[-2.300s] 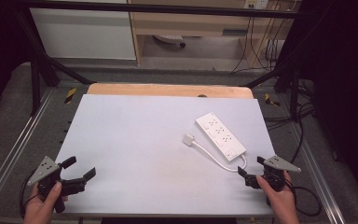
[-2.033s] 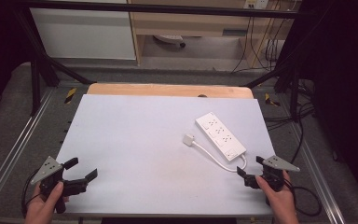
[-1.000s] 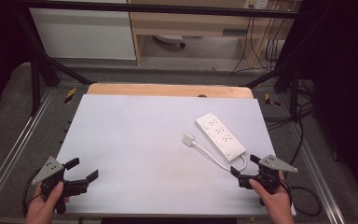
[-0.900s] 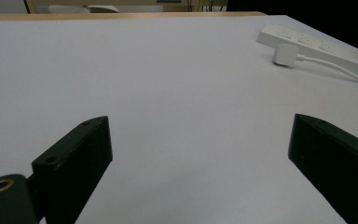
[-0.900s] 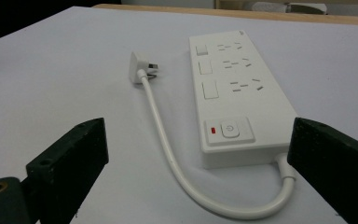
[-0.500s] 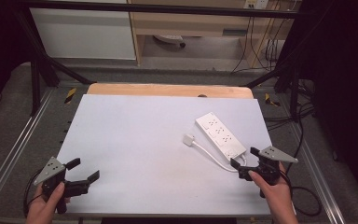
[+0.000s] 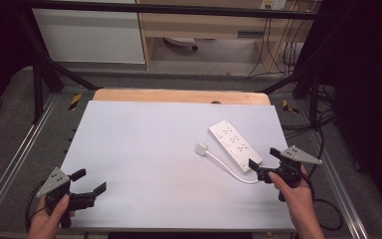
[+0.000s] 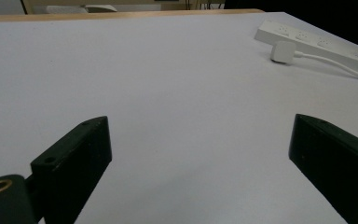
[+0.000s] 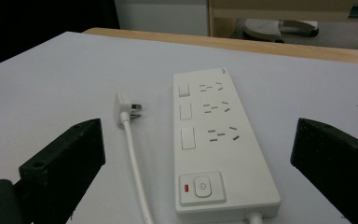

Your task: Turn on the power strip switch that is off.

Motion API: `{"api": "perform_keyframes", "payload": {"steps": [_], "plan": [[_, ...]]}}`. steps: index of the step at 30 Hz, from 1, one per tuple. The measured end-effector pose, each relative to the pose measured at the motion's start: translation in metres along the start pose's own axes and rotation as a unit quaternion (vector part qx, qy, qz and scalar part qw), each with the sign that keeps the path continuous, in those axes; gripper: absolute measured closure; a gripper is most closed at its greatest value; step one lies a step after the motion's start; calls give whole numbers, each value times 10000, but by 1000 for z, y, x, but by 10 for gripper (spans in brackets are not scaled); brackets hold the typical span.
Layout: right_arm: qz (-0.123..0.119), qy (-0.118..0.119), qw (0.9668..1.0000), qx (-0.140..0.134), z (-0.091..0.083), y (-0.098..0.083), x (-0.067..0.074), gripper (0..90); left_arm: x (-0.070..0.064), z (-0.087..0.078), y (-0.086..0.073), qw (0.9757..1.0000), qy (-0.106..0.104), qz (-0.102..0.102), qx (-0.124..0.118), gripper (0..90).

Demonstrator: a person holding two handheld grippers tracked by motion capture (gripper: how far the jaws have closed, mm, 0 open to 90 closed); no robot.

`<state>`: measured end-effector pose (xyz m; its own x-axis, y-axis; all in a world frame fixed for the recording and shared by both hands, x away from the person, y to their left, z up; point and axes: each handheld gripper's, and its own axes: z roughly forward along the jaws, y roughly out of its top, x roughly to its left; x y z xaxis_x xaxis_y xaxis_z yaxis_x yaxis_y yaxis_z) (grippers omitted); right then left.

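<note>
White table (image 7: pixel 154 144) bare around us | power strip (image 7: pixel 235 144), plug (image 7: pixel 201 148) before our right gripper (image 7: pixel 264 162), jaws wide | left gripper (image 7: pixel 89 181) wide, path unobstructed

A laboratory recording station: a white work table (image 7: pixel 144 144) enclosed by a black metal frame (image 7: pixel 40 59) and aluminium side rails (image 7: pixel 10 169), standing on grey carpet (image 7: pixel 10 99). Loose cables (image 7: pixel 278 50) hang behind, beside pale cabinets (image 7: pixel 89 35) and yellow-black hazard tape (image 7: pixel 74 101).
</note>
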<state>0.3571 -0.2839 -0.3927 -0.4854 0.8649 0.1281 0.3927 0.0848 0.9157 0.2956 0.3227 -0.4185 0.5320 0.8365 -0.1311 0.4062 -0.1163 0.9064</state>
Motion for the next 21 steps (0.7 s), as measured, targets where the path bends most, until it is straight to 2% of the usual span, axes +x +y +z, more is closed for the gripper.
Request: {"api": "perform_keyframes", "payload": {"steps": [11,21], "plan": [[-57,-36,9999,-120,6,20,-3,28,0,0,0,10000,6,2,1,58],[-56,9,9999,-151,10,29,-5,20,1,1,-1,10000,17,-21,29,58]]}}
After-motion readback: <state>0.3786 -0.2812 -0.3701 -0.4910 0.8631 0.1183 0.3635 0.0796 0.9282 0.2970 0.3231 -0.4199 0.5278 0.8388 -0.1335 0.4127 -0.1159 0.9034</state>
